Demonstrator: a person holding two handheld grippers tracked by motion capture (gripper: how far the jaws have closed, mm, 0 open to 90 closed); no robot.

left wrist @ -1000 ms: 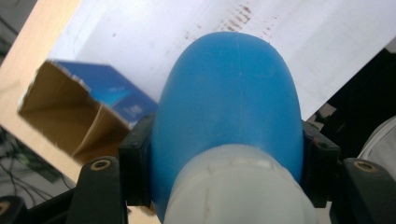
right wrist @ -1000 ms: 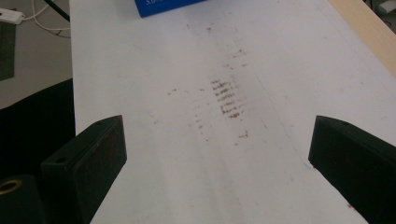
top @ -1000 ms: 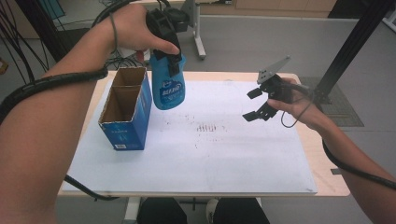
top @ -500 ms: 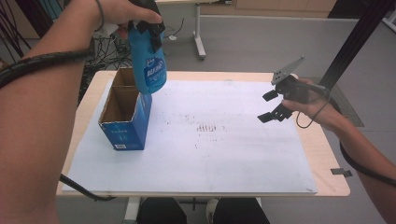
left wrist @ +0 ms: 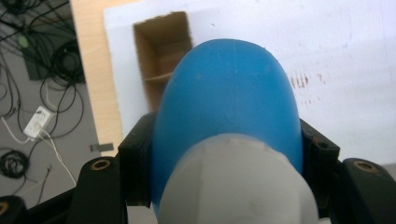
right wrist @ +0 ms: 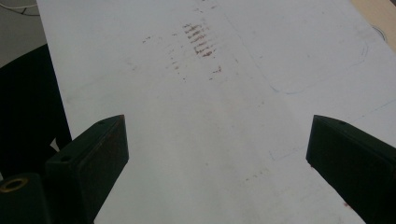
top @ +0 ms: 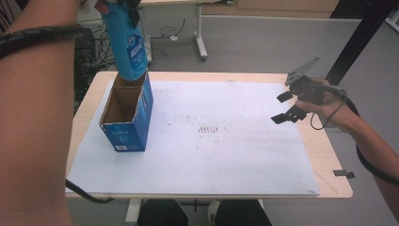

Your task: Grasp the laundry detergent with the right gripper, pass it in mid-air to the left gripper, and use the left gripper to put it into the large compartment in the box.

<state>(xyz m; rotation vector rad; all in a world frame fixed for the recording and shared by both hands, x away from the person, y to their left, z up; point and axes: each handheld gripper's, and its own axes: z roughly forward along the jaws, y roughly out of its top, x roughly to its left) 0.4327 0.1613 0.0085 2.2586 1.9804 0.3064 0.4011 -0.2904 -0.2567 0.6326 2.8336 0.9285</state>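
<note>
L gripper (left wrist: 224,154) is clamping a smooth blue plastic bottle (top: 128,44) w/ whitish cap, hanging above the open cardboard box (top: 126,115); bottle top is cut off by frame edge. R gripper (top: 286,107) is hovering w/ jaws wide, empty, over the scuffed white sheet (top: 211,141).

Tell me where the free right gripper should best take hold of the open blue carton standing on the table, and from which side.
Probably the blue carton by its near end wall, from straight above: one jaw inside the open top, one outside. It stands upright and its top is open. The right gripper is open and empty; the left gripper holds the blue bottle over the far end, so stay near.
</note>
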